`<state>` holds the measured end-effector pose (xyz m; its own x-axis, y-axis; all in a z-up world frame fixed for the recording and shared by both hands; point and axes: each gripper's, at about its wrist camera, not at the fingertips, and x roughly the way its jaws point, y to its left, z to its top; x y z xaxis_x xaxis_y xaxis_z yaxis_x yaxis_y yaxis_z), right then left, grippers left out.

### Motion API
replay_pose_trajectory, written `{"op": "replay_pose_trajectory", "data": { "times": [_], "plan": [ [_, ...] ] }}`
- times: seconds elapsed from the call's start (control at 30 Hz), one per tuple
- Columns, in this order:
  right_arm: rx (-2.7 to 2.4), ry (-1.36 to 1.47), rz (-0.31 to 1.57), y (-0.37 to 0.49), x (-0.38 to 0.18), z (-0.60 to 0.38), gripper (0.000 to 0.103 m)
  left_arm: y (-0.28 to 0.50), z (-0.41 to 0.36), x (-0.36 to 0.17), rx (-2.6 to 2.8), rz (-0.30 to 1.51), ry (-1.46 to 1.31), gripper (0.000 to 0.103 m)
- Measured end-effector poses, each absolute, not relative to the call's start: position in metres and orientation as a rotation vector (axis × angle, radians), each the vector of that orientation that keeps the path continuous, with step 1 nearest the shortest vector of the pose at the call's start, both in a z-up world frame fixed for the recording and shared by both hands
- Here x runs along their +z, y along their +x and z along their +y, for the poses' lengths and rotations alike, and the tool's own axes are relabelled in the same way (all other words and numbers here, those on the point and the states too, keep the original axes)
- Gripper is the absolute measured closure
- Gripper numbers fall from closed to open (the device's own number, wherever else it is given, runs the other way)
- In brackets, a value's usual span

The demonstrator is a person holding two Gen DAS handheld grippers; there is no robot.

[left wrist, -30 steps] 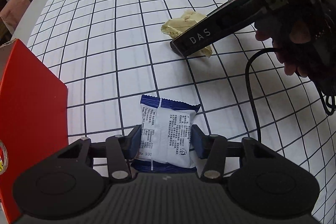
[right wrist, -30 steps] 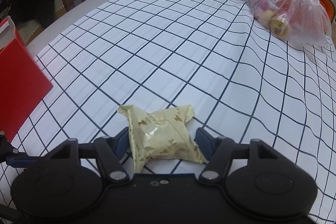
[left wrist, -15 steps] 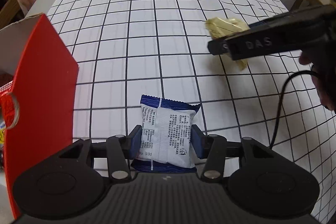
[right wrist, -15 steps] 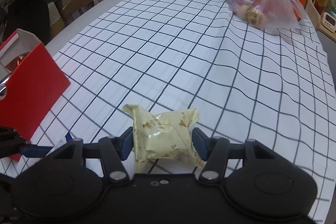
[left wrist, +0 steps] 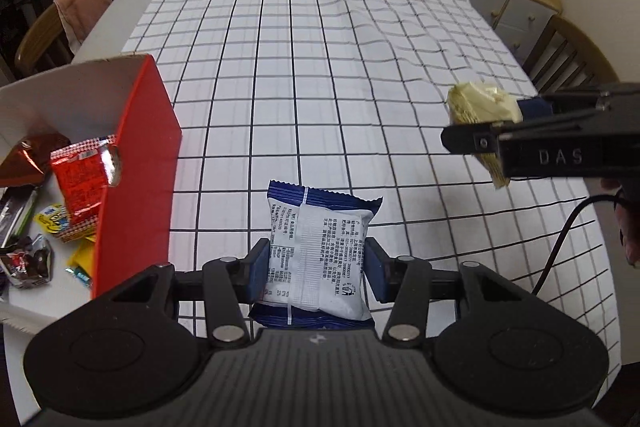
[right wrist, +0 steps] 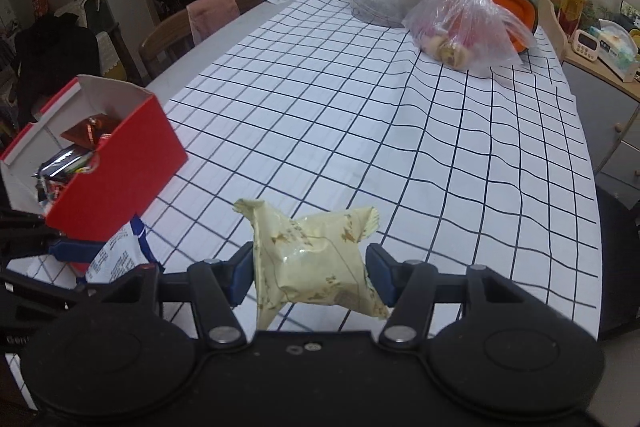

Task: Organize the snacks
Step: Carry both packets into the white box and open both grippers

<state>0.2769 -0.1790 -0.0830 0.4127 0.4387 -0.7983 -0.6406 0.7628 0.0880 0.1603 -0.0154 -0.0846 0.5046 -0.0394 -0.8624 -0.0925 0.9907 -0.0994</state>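
The left gripper [left wrist: 316, 269] pinches a blue-and-white packet [left wrist: 318, 255]; the right gripper [right wrist: 310, 273] pinches a yellow packet [right wrist: 316, 263]. The red box [right wrist: 116, 183] at the table's left edge holds assorted snack packets [left wrist: 80, 187].

Blue-white snack packet [left wrist: 316, 259] and cream wrapped snack [right wrist: 316, 263], both seemingly lifted off the table.

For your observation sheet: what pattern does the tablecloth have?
The tablecloth is white with a dark grid of thin lines, clearest in the right wrist view.
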Motion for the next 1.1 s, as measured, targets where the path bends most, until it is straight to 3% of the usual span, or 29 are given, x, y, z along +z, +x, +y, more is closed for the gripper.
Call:
{"op": "replay_pose_trajectory", "data": {
  "times": [0.63, 1.1],
  "plan": [
    [0.849, -0.249, 0.855, 0.181, -0.035, -0.102, 0.045, 0.090, 0.066, -0.014, 0.154, 0.902, -0.196, 0.055],
    [0.877, -0.281, 0.842, 0.157, -0.032, -0.019, 0.045, 0.066, 0.160, 0.000, 0.259, 0.854, -0.205, 0.055]
  ]
}}
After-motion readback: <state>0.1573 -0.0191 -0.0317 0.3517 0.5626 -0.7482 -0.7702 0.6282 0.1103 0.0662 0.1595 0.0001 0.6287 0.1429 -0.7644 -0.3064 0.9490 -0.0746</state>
